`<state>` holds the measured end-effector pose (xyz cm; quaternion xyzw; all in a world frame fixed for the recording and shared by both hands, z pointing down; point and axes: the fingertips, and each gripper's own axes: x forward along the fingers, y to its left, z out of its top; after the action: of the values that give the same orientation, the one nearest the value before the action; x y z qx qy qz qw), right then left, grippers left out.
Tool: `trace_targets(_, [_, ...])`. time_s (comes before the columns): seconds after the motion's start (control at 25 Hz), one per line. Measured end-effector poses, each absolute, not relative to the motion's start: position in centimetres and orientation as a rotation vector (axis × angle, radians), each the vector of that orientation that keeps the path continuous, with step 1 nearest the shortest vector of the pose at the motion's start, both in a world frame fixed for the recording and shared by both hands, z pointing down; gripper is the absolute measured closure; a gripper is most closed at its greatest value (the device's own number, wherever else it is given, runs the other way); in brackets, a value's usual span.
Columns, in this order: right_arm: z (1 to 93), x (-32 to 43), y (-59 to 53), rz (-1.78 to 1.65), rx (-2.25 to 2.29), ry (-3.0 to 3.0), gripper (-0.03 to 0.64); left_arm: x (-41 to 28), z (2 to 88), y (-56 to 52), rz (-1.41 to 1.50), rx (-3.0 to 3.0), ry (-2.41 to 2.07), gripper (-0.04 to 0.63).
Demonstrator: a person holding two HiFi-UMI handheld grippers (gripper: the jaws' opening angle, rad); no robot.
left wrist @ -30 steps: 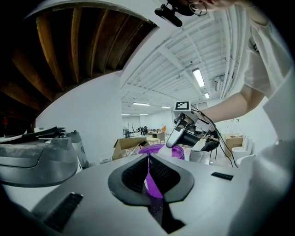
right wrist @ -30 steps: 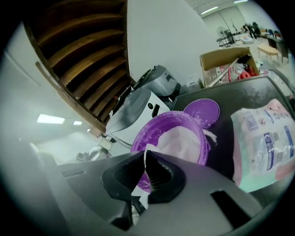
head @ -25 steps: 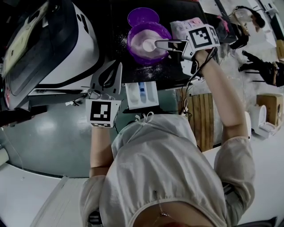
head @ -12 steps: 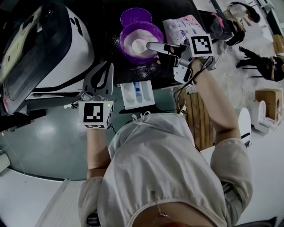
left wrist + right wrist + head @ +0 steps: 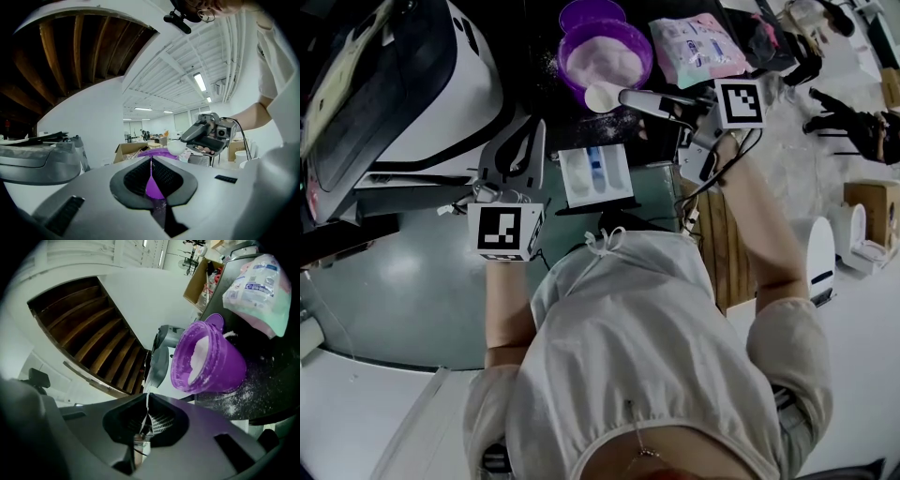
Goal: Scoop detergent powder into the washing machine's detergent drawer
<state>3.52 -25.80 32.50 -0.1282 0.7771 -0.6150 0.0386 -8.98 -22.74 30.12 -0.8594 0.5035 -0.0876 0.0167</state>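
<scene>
Standing at the dark counter, the person has the right gripper [image 5: 628, 96] pinched on the handle of a white scoop [image 5: 601, 96]. Its bowl hangs just beside the rim of the purple tub [image 5: 605, 58] and looks full of powder, though that is hard to tell. The detergent drawer [image 5: 598, 175] sits nearer the person, apart from the scoop. The left gripper [image 5: 534, 133] is closed on nothing, beside the drawer.

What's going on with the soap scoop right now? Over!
Right tool shut on scoop, loaded white, at purple tub's rim. Left tool shut, empty, beside drawer. Drawer open, nothing blocking the way.
</scene>
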Motion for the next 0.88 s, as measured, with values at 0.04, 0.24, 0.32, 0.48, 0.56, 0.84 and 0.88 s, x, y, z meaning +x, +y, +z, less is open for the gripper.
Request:
trace_targets(0.04, [32.7,3.5,-25.1,-1.889,-0.391,2.377,0.607,-9.0,30.2,-22.2,-0.268,-2.676,1.562,0.569])
trace_targets(0.24, [34.0,3.1,-21.8,-1.925,-0.384,2.338,0.607,-8.7,31.0,-19.5,-0.263,-2.709,1.542,0.569])
trace_targets(0.32, [34.8,2.9,-20.7,-1.945,-0.389,2.321,0.607,-8.9,31.4,-18.7,-0.269,-2.72,1.55,0.569])
trace_targets(0.48, [36.5,2.4,-18.3,-1.992,-0.385,2.296,0.607,-9.0,32.4,-16.9,-0.268,-2.737,1.555,0.568])
trace_targets(0.56, [37.6,2.1,-17.2,-2.012,-0.385,2.294,0.607,-9.3,33.0,-15.9,-0.289,-2.748,1.572,0.569])
trace_targets(0.84, [43.7,0.9,-15.1,-2.101,-0.487,2.311,0.609,-10.7,36.3,-13.2,-0.33,-2.759,1.619,0.569])
trace_targets(0.88, [44.8,1.0,-15.0,-2.113,-0.532,2.329,0.609,-10.9,36.8,-12.9,-0.332,-2.759,1.627,0.569])
